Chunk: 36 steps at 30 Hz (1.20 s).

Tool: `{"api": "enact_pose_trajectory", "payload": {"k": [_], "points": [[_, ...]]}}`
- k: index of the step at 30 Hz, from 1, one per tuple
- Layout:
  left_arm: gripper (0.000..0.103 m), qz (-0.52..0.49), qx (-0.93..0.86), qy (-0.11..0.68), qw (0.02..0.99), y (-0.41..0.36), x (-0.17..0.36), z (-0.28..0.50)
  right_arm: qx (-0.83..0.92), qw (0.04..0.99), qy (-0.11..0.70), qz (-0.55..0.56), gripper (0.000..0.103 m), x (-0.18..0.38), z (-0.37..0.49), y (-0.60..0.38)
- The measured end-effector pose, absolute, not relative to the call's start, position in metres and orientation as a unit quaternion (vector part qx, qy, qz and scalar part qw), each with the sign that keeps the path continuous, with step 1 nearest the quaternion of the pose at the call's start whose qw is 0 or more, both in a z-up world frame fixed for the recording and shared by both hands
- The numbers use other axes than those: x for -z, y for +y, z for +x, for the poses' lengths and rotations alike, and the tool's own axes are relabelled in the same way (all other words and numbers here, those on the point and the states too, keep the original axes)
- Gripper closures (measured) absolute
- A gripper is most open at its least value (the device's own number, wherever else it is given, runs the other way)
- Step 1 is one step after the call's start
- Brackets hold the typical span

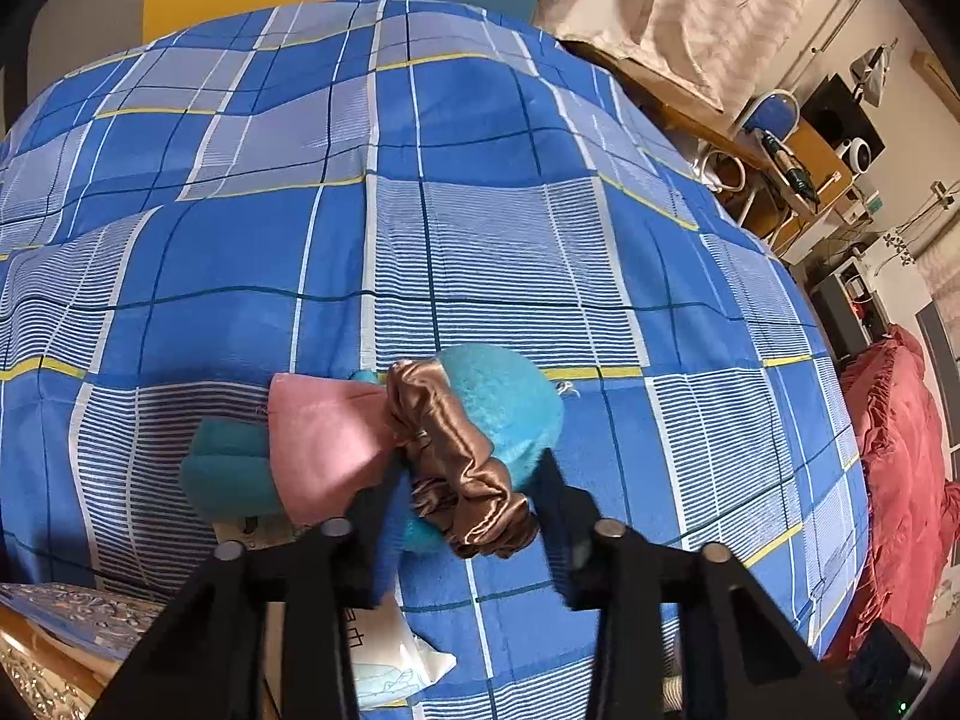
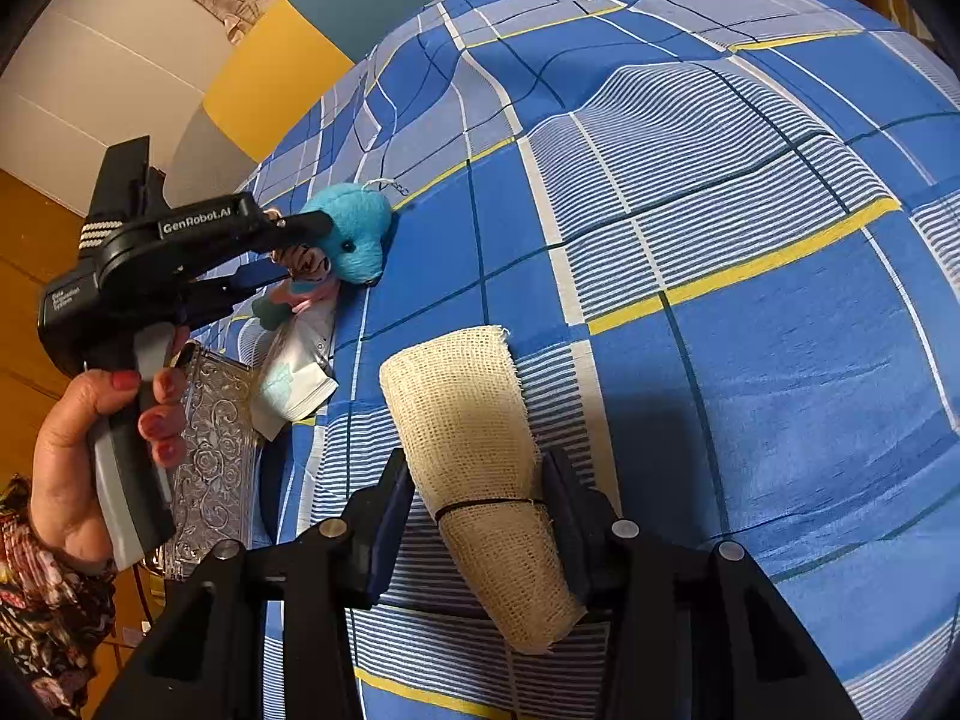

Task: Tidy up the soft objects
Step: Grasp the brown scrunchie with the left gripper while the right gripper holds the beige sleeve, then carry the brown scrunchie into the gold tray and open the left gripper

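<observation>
A pile of soft things lies on the blue plaid bedspread (image 1: pixel 480 228): a turquoise plush toy (image 1: pixel 510 402), a brown satin scrunchie (image 1: pixel 462 468), a pink cloth piece (image 1: pixel 324 444) and a teal cloth piece (image 1: pixel 222 474). My left gripper (image 1: pixel 462 510) is open, its fingers on either side of the scrunchie and the plush. It also shows in the right wrist view (image 2: pixel 294 252) at the plush toy (image 2: pixel 354 234). My right gripper (image 2: pixel 480 510) is open around a rolled beige mesh cloth (image 2: pixel 480 456) tied with a black band, lying on the bed.
A clear embossed box (image 2: pixel 210 456) and a white packet (image 2: pixel 294 384) lie at the bed's left edge by the left gripper. A red quilt (image 1: pixel 900 480) and cluttered desks (image 1: pixel 798 162) stand past the bed's right side.
</observation>
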<state>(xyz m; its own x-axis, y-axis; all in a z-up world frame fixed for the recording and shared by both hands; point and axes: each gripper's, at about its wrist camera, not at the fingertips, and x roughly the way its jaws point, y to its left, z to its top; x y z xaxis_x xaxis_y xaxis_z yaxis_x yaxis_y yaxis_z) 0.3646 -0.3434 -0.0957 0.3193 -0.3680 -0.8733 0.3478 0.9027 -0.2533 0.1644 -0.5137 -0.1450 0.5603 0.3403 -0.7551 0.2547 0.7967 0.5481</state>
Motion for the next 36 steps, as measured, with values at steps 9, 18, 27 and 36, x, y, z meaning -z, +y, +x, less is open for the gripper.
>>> {"api": "enact_pose_trajectory", "payload": {"k": [9, 18, 27, 36], "points": [[0.091, -0.024, 0.225, 0.501, 0.835, -0.328, 0.067, 0.351, -0.023, 0.827, 0.469, 0.310, 0.059, 0.145, 0.164, -0.513], [0.091, -0.053, 0.254, 0.469, 0.844, -0.301, 0.029, 0.322, -0.020, 0.834, 0.469, 0.289, 0.060, 0.145, 0.165, -0.509], [0.091, -0.053, 0.303, 0.425, 0.851, -0.266, -0.015, 0.254, -0.020, 0.845, 0.466, 0.262, 0.062, 0.142, 0.165, -0.504], [0.091, -0.064, 0.283, 0.372, 0.882, -0.169, -0.051, 0.198, -0.018, 0.870, 0.434, 0.233, 0.066, 0.125, 0.157, -0.496]]}}
